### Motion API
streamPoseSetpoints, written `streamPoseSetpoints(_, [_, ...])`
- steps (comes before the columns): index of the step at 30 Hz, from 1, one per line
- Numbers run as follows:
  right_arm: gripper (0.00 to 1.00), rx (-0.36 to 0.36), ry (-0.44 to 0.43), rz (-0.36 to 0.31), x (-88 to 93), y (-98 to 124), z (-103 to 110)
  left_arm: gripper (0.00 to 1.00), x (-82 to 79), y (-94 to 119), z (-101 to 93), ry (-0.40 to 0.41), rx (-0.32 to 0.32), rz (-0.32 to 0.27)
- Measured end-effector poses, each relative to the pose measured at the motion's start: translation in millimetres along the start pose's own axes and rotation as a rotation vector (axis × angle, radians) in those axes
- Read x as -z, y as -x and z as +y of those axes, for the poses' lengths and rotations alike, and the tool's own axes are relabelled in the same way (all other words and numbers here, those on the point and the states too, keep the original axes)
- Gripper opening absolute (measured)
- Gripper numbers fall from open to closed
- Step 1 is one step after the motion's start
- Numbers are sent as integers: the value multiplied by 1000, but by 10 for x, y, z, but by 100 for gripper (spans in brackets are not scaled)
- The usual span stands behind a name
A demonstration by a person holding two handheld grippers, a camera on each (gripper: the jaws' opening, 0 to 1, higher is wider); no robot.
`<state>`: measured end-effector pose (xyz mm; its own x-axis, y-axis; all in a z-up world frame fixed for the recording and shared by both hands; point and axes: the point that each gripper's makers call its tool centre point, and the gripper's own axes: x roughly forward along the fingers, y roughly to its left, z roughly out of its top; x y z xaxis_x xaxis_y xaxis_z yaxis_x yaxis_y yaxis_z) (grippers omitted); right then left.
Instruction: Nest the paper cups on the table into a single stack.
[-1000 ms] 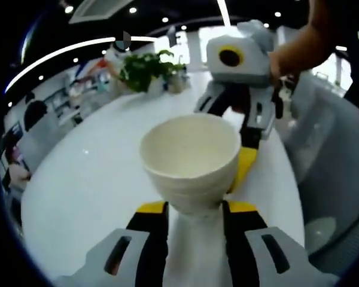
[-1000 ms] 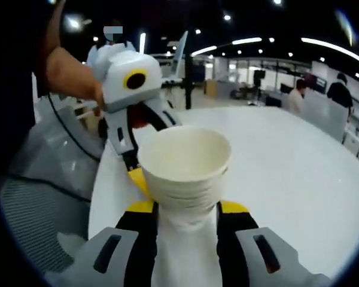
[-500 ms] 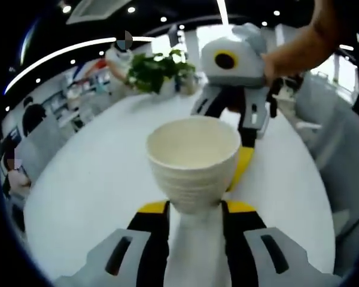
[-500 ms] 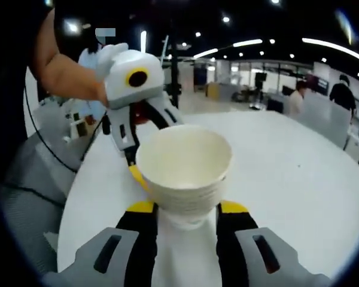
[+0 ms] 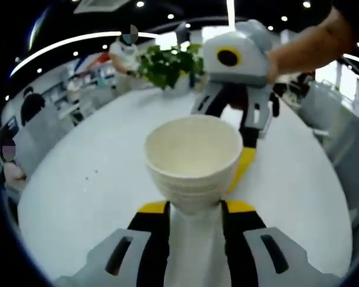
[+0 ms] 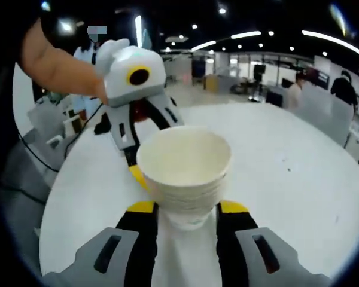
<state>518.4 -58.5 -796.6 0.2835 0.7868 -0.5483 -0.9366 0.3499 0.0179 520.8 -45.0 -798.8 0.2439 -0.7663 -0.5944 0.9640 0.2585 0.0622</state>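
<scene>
A stack of nested white paper cups (image 5: pixel 192 158) stands upright over the white table (image 5: pixel 96 179), mouth open toward the camera. My left gripper (image 5: pixel 196 208) is shut on the stack's base, a yellow jaw on each side. In the left gripper view the right gripper comes in from the far side, and its yellow fingertip (image 5: pixel 243 166) touches the stack's right flank. In the right gripper view the same stack (image 6: pixel 184 164) sits between the jaws of my right gripper (image 6: pixel 182 208), which is shut on its base. The left gripper's yellow fingertip (image 6: pixel 139 177) rests against the stack's left side.
A potted green plant (image 5: pixel 167 63) stands at the table's far edge. Grey chairs (image 6: pixel 45 116) sit beside the table on the person's side. A person's hand (image 5: pixel 299 51) holds the right gripper. People stand in the room behind (image 6: pixel 296 95).
Both views have shifted slightly with the hands, so more tabletop shows. The cup stack stays held between both grippers at the same place in each view.
</scene>
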Motion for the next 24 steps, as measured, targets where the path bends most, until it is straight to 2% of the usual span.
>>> streamPoseSetpoints(4, [35,-14,9,59,145,-44,30,32,135,-110,-51,22,13,37])
streamPoseSetpoints(6, [36,-2,2,47,154,-79,20,31,96,-115,-57,41,15,5])
streamPoseSetpoints(10, [37,6,-11,42,166,-97,27,31,115,-108,-73,21,12,23])
streamPoseSetpoints(12, [44,24,1,76,213,-105,26,31,131,-98,-72,31,7,34])
streamPoseSetpoints(13, [55,21,0,80,218,-103,41,35,140,-89,-54,44,-6,40])
streamPoseSetpoints(14, [62,21,-5,76,211,-94,54,43,147,-80,-34,64,-20,41])
streamPoseSetpoints(15, [68,30,-20,75,207,-76,64,55,145,-70,-38,69,-21,39])
streamPoseSetpoints(16, [75,33,-23,78,215,-60,66,64,152,-50,-12,95,-46,35])
streamPoseSetpoints(18, [86,71,-41,92,251,5,33,80,162,9,28,116,-88,36])
streamPoseSetpoints(20, [95,110,-52,62,212,85,-3,93,152,59,75,129,-126,20])
streamPoseSetpoints(21, [98,134,-74,42,183,125,-24,98,145,130,110,155,-174,8])
streamPoseSetpoints(22, [100,164,-97,24,152,189,-38,97,128,177,119,166,-198,-7])
streamPoseSetpoints(24, [100,174,-111,-10,113,262,4,98,130,318,96,179,-245,-28])
